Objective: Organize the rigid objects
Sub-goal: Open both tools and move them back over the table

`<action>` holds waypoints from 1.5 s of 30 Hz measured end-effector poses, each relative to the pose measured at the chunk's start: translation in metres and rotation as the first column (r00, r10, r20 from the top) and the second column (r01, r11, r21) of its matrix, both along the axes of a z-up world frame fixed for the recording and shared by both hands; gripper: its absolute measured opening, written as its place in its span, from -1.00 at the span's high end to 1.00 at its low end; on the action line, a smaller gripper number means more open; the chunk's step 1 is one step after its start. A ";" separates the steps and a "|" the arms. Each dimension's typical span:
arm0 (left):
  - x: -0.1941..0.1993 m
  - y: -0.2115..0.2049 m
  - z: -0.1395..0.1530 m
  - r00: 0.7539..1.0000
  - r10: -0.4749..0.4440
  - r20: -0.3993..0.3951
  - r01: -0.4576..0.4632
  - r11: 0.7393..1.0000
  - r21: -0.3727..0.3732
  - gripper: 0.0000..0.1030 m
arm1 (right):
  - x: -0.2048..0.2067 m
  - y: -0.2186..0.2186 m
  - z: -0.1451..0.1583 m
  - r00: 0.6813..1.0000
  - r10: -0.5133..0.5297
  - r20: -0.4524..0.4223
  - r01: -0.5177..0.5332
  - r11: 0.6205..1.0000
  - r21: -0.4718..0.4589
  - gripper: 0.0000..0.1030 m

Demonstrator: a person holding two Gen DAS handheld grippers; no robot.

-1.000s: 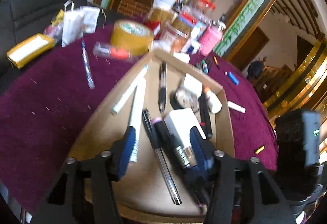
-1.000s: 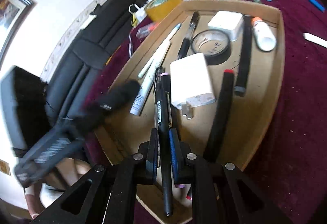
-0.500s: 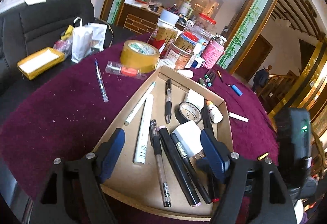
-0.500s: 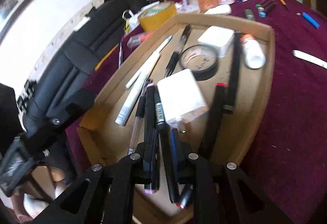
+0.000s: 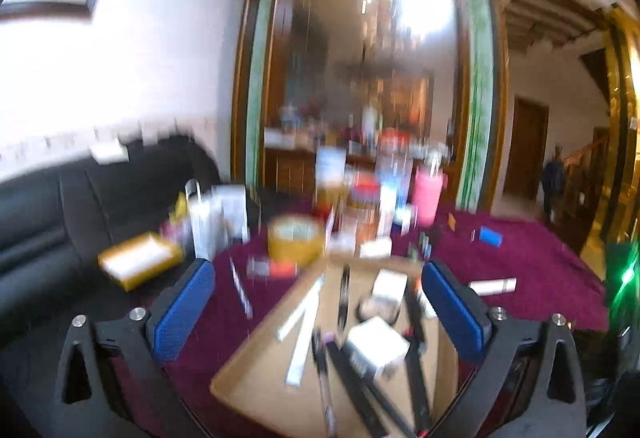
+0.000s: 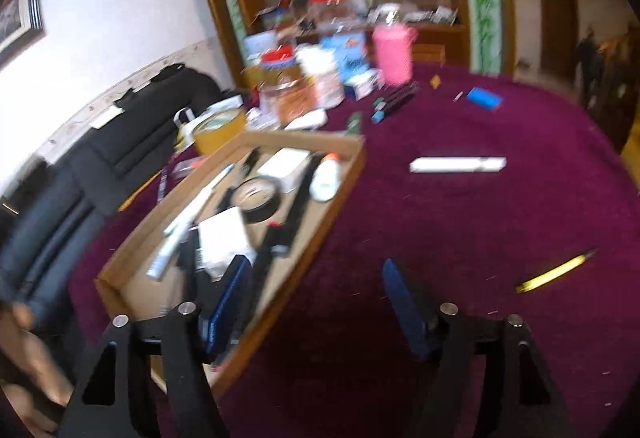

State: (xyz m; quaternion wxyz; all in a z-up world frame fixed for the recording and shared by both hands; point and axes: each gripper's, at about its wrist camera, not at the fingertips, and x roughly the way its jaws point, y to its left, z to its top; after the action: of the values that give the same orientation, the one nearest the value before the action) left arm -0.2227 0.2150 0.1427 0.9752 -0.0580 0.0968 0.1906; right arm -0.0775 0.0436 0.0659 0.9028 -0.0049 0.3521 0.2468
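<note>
A cardboard tray (image 5: 256, 378) on the purple cloth holds several pens, a white charger block (image 5: 376, 346), a black tape roll (image 6: 258, 198) and a white glue bottle (image 6: 326, 178). My left gripper (image 5: 318, 312) hovers above the tray's near end, its jaws opening wide with nothing between the blue pads. The right gripper (image 6: 316, 302) hangs over the tray's (image 6: 340, 198) right rim and the cloth; its jaws are opening too and nothing is held. Both views are blurred. A white stick (image 6: 458, 164), a yellow pencil (image 6: 556, 272) and a blue item (image 6: 484, 97) lie loose on the cloth.
A yellow tape roll (image 5: 296, 240), jars, boxes and a pink cup (image 6: 392, 54) crowd the table's far side. A pen (image 5: 240, 290) lies left of the tray, near a yellow box (image 5: 138, 258). A black sofa (image 5: 60, 206) stands at the left.
The right gripper let go of the black pen, which now lies in the tray, and swung right. Both grippers rose, tilted up and opened wider.
</note>
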 end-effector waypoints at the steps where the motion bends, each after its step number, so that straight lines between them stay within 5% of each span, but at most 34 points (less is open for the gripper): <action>1: -0.005 -0.004 0.004 0.999 -0.017 0.038 0.017 1.000 0.006 -1.00 | -0.004 -0.004 0.002 0.999 -0.016 0.038 0.016 1.000 -0.013 -0.58; 3: -0.003 -0.008 0.009 0.998 -0.051 0.046 0.052 0.999 -0.009 -1.00 | -0.011 -0.010 0.008 0.994 -0.042 0.098 0.045 0.999 -0.028 -0.71; 7: 0.019 -0.020 0.007 0.995 -0.038 -0.096 0.040 0.999 0.017 -1.00 | -0.022 -0.018 0.016 0.982 -0.071 0.174 0.081 0.995 -0.052 -0.78; 10: 0.017 -0.028 0.005 0.995 -0.025 -0.092 0.027 0.999 0.029 -1.00 | -0.024 -0.022 0.018 0.976 -0.082 0.203 0.099 0.993 -0.071 -0.81; 17: 0.033 -0.031 -0.002 0.971 -0.154 -0.182 0.140 0.986 -0.087 -1.00 | -0.022 -0.040 0.016 0.973 -0.129 0.192 0.143 0.988 -0.060 -0.81; 20: 0.042 -0.039 -0.007 0.958 -0.156 -0.239 0.142 0.987 -0.074 -1.00 | -0.021 -0.046 0.014 0.971 -0.147 0.186 0.160 0.985 -0.059 -0.81; 23: 0.043 -0.046 -0.010 0.959 -0.121 -0.255 0.115 0.993 -0.038 -1.00 | -0.021 -0.048 0.013 0.971 -0.151 0.186 0.166 0.984 -0.065 -0.81; 37: 0.043 -0.026 -0.018 0.958 -0.122 -0.261 0.087 0.986 -0.143 -1.00 | -0.022 -0.046 0.007 0.976 -0.140 0.169 0.156 0.983 -0.092 -0.82; 45: 0.041 -0.023 -0.022 0.959 -0.095 -0.266 0.061 0.989 -0.133 -1.00 | -0.025 -0.042 0.006 0.977 -0.127 0.173 0.148 0.983 -0.109 -0.82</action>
State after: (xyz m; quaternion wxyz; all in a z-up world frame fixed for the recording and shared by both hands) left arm -0.1818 0.1918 0.1208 0.9539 -0.0875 0.2435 0.1519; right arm -0.1025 0.0019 0.0721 0.9418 -0.0559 0.2899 0.1605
